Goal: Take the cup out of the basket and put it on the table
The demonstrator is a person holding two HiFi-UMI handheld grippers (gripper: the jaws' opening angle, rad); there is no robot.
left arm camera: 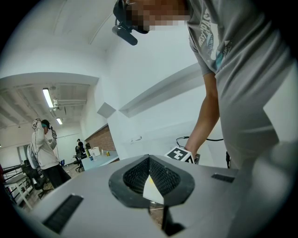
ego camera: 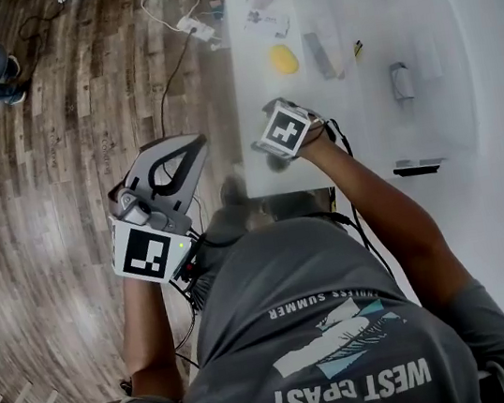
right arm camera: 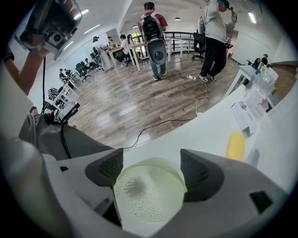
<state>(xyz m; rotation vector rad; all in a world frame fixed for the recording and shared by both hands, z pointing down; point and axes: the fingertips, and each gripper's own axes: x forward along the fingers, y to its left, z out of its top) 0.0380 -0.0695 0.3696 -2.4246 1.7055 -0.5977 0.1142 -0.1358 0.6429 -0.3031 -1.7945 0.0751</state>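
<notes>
Your right tool (right arm camera: pixel 151 162) clamped on pale green cup (right arm camera: pixel 148 197) above white surface (right arm camera: pixel 209 125) edge; your left tool (left arm camera: pixel 149 159) closed, empty

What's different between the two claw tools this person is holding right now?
The left gripper has its fingers closed together on nothing; the right gripper has its fingers clasping a pale green cup. The left gripper is held over the wooden floor, the right gripper over the white table, near its corner. Both are grey, hand-held, two-fingered tools.
</notes>
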